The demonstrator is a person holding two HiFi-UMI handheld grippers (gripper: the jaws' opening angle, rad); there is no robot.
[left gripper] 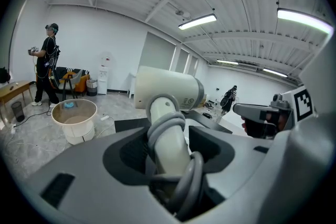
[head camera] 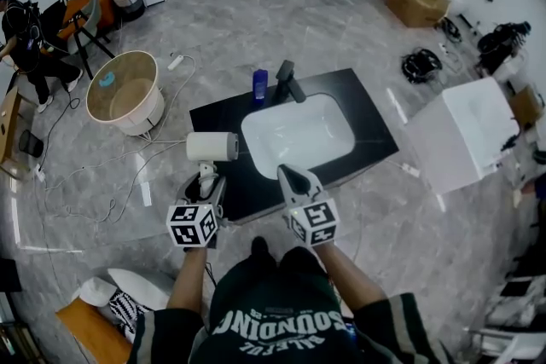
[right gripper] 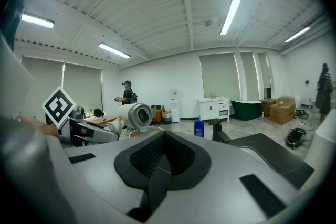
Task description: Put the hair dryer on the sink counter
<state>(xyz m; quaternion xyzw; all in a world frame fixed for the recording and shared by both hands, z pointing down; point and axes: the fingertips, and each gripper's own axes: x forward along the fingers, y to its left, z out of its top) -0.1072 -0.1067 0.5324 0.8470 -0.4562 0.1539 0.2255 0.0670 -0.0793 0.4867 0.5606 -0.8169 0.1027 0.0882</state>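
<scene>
Head view: your left gripper [head camera: 207, 176] is clamped on the hair dryer [head camera: 212, 147] handle.
Your right gripper [head camera: 290, 176] has its jaws together, empty; the hair dryer is at the counter's [head camera: 375, 132] left edge, with a blue bottle [head camera: 260, 83] at the far edge.

Your shirt [head camera: 273, 303]: dark, with pale lettering across it.
Your left gripper [head camera: 208, 182]: grey shell, black-and-white marker cube [head camera: 192, 224].
Your right gripper [head camera: 288, 175]: pale grey shell, same cube.
</scene>
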